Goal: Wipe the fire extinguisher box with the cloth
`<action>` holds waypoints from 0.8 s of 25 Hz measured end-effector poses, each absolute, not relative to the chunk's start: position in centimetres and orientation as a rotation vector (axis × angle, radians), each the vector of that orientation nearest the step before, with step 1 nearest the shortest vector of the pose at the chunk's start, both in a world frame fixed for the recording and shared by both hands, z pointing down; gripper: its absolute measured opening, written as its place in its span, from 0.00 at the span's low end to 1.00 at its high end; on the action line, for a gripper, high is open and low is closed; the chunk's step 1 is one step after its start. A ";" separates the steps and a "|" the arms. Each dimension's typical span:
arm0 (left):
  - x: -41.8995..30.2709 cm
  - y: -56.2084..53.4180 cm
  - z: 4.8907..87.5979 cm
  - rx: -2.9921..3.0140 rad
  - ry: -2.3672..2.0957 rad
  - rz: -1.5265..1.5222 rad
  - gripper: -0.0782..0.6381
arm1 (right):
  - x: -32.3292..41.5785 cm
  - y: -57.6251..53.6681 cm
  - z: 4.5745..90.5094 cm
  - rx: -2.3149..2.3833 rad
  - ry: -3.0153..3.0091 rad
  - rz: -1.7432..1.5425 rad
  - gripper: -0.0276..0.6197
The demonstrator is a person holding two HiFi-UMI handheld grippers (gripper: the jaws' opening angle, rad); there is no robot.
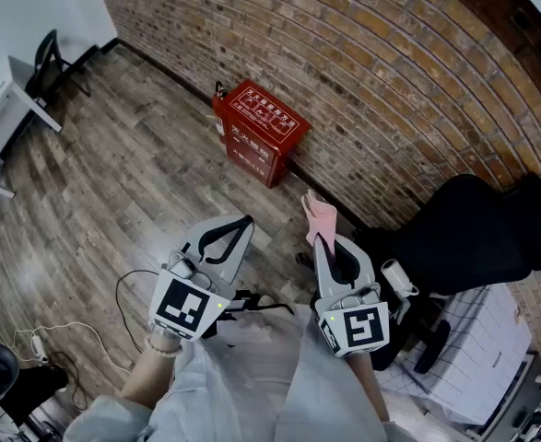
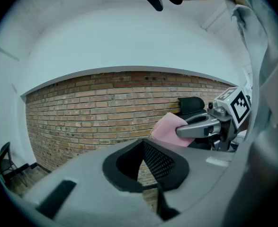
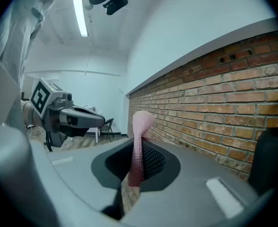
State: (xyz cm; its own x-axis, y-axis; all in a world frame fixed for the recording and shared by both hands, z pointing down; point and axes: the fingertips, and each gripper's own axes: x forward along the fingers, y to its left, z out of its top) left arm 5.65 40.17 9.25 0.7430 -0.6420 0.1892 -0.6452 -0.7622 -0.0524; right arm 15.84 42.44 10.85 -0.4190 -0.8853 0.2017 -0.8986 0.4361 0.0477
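The red fire extinguisher box (image 1: 263,129) stands on the wood floor against the brick wall, well ahead of both grippers. A pink cloth (image 1: 319,217) sticks up from my right gripper (image 1: 328,240), whose jaws are shut on it; in the right gripper view the cloth (image 3: 139,141) runs up between the jaws. My left gripper (image 1: 236,231) is held at the left, jaws shut with nothing in them. In the left gripper view the cloth (image 2: 168,129) and the right gripper (image 2: 181,132) show at the right before the brick wall.
A black office chair (image 1: 464,238) stands at the right by the wall. A white table (image 1: 3,109) and a black chair (image 1: 44,63) are at the far left. Cables (image 1: 86,339) lie on the floor at the lower left.
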 end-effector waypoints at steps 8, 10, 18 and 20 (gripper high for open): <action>5.8 40.5 9.2 2.917 -1.084 0.303 0.11 | 15.9 42.7 10.7 1.561 -2.500 0.094 0.08; 5.7 40.6 9.3 2.921 -1.083 0.314 0.11 | 15.8 42.7 10.9 1.558 -2.500 0.096 0.08; 5.5 40.6 9.3 2.914 -1.074 0.302 0.11 | 15.4 42.8 10.9 1.561 -2.498 0.106 0.08; 5.4 40.6 9.4 2.920 -1.068 0.306 0.11 | 15.5 42.8 10.9 1.576 -2.498 0.119 0.08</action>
State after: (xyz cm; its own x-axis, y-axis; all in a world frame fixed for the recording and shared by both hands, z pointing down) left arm 5.43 40.58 9.39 0.7472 -0.6371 0.1892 -0.6406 -0.7662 -0.0506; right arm 15.48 42.78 10.92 -0.4191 -0.8860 0.1983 -0.9008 0.4330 0.0311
